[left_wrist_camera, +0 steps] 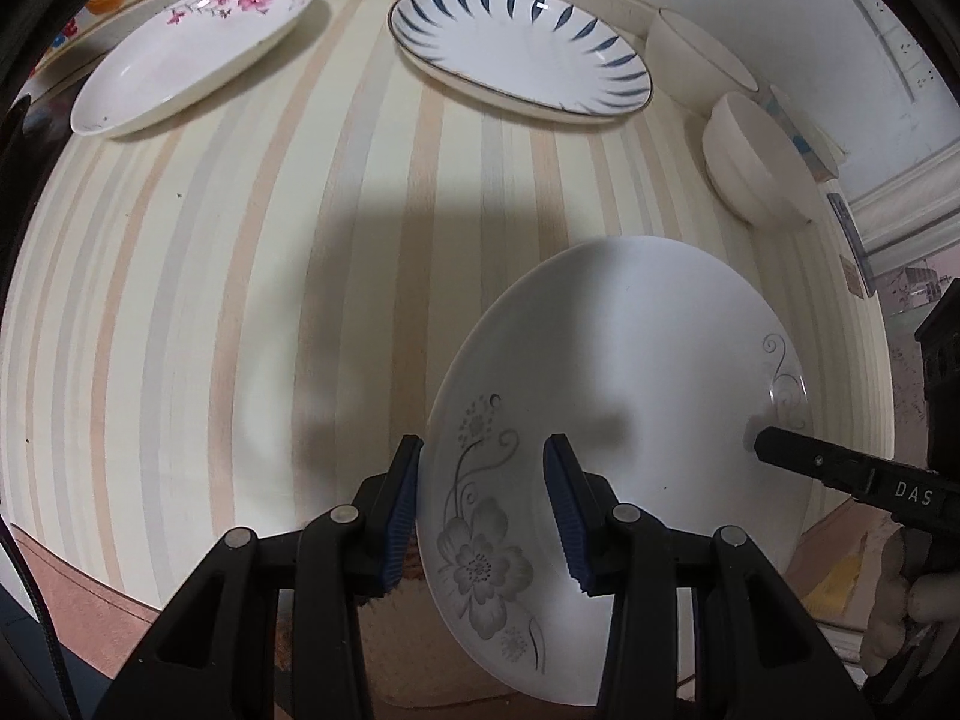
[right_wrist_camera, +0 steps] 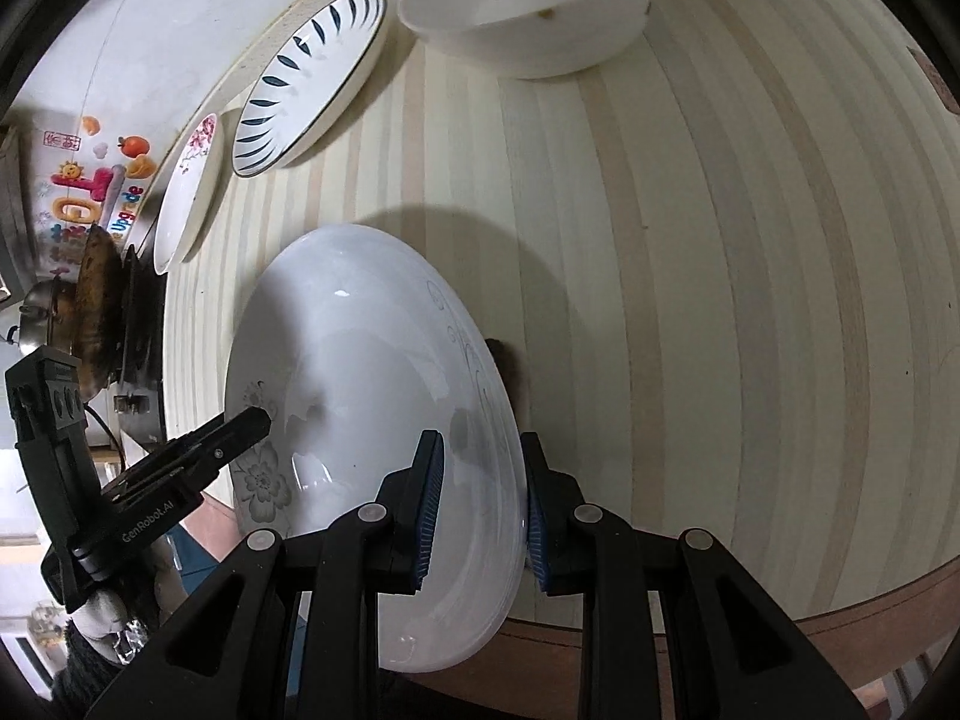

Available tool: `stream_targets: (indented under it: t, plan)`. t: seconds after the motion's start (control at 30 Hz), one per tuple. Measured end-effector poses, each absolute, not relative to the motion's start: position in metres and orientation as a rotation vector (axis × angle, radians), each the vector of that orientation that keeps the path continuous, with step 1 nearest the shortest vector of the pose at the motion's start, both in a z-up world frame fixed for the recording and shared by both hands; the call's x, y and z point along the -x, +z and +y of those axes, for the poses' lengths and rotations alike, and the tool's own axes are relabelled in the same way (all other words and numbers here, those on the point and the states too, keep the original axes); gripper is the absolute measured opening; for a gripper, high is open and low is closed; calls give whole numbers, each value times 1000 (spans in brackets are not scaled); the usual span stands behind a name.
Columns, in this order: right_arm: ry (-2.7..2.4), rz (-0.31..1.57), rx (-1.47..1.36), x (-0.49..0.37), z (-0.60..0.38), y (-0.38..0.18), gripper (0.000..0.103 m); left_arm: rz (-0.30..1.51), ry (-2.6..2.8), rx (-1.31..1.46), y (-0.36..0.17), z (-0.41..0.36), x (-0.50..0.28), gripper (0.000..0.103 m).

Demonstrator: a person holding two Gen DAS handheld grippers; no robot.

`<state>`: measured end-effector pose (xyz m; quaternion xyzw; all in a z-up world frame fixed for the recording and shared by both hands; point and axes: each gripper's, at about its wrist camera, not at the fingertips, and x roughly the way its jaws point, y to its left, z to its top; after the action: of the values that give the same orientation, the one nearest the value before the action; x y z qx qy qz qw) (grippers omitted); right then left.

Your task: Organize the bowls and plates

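A white plate with grey flower prints (left_wrist_camera: pixel 630 372) (right_wrist_camera: pixel 360 360) hangs over the near edge of the striped table (left_wrist_camera: pixel 270 300), casting a shadow on it. My left gripper (left_wrist_camera: pixel 487 510) is shut on its left rim, by the big grey flower. My right gripper (right_wrist_camera: pixel 482 504) is shut on the opposite rim, by the grey swirls. Each gripper also shows in the other's view: the right gripper (left_wrist_camera: pixel 774 447) at the plate's right rim, the left gripper (right_wrist_camera: pixel 252 423) at its left rim.
At the back of the table lie a pink-flowered plate (left_wrist_camera: pixel 198 48) (right_wrist_camera: pixel 186 198) and a blue-leaf plate (left_wrist_camera: pixel 522 48) (right_wrist_camera: pixel 312 78). Two white bowls (left_wrist_camera: pixel 750 150) stand at the back right. A large white bowl (right_wrist_camera: pixel 528 6) sits behind. A stove with a pot (right_wrist_camera: pixel 90 312) is left of the table.
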<state>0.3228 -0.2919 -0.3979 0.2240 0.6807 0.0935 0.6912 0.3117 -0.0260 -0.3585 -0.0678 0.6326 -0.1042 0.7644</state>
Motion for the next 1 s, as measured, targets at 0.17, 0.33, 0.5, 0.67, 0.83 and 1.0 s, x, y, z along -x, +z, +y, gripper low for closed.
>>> stream_targets:
  t: [0.17, 0.33, 0.5, 0.67, 0.83, 1.0]
  plan:
    - [205, 1537, -499, -326, -291, -402, 29, 1380, -229, 154, -356, -26, -313, 38]
    - [194, 1577, -515, -331, -298, -396, 34, 1338, -226, 224, -328, -10, -313, 38]
    - [209, 1499, -391, -363, -290, -337, 49, 1210, -154, 302, -275, 31, -332, 43]
    - [387, 1391, -387, -434, -230, -297, 60, 1140, -16, 339, -267, 88, -374, 48]
    - [508, 1307, -321, -526, -144, -307, 60, 1147, 146, 374, -294, 146, -422, 48]
    - [567, 1281, -228, -605, -71, -339, 59, 1142, 259, 430, -321, 187, -452, 48]
